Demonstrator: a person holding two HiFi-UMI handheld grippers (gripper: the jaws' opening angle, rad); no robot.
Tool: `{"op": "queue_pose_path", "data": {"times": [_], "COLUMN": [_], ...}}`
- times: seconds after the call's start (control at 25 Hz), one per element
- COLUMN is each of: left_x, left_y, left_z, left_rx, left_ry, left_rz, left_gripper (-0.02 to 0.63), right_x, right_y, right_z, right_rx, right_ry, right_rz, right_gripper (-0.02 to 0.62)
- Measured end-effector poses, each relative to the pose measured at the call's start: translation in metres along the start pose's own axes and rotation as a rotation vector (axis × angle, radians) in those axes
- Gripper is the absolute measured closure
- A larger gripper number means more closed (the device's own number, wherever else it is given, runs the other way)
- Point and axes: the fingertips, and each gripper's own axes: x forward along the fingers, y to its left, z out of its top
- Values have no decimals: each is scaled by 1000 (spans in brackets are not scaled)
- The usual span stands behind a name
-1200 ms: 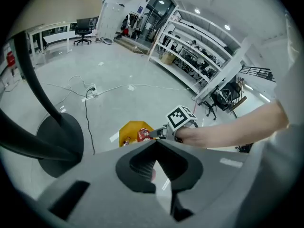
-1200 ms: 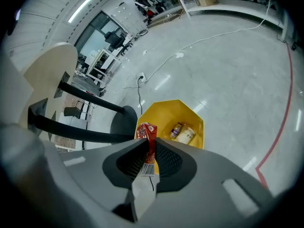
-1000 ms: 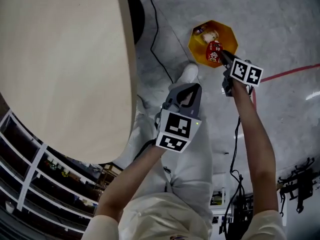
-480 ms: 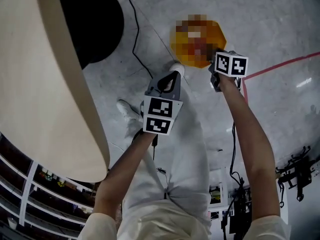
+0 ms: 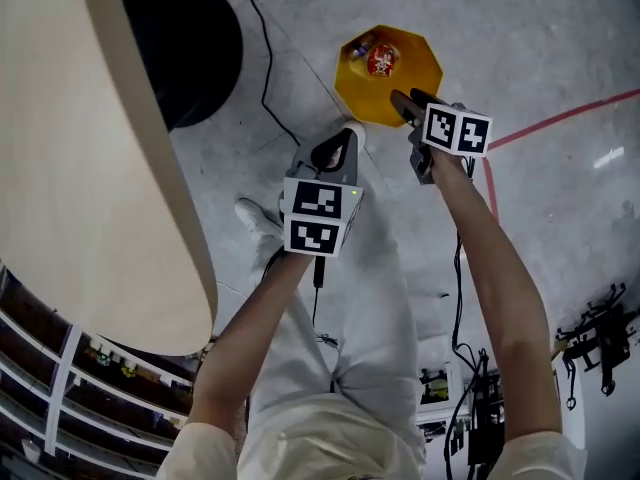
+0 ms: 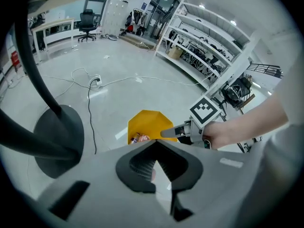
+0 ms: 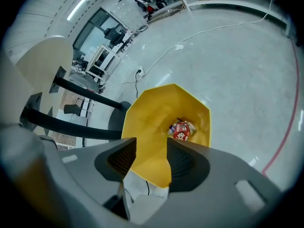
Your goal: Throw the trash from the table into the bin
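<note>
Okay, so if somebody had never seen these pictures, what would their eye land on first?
The bright yellow bin on the grey floor, at the top of the head view, with a red packet lying inside. Just over its near rim hang the right tongs, jaws opening with nothing between them. A big pale table fills the left side.
</note>
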Motion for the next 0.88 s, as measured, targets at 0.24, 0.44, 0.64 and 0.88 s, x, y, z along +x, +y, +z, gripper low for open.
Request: {"op": "queue_pose_path", "data": {"times": [0.24,0.44,0.64,0.88], "left_x": [-43,-68,-114,-198], "left_y": [-16,-35,-57,-79], "left_z": [23,16,14,13], "left_rx": [46,86,171,203], "left_ry": [-28,-3,-2,-15], "left_rz": [3,-45,-92,-160], "left_gripper": [601,601,601,601], "right_x": [-28,-45,-77,-137], "right_y": [23,47,79,119], "right_z": [9,-7,-11,-7], "right_rx": [6,2,58,40], "right_ry": [-30,-26,-69,-134], "right_rz": [11,61,89,39], "right_gripper": [408,482,485,581]}}
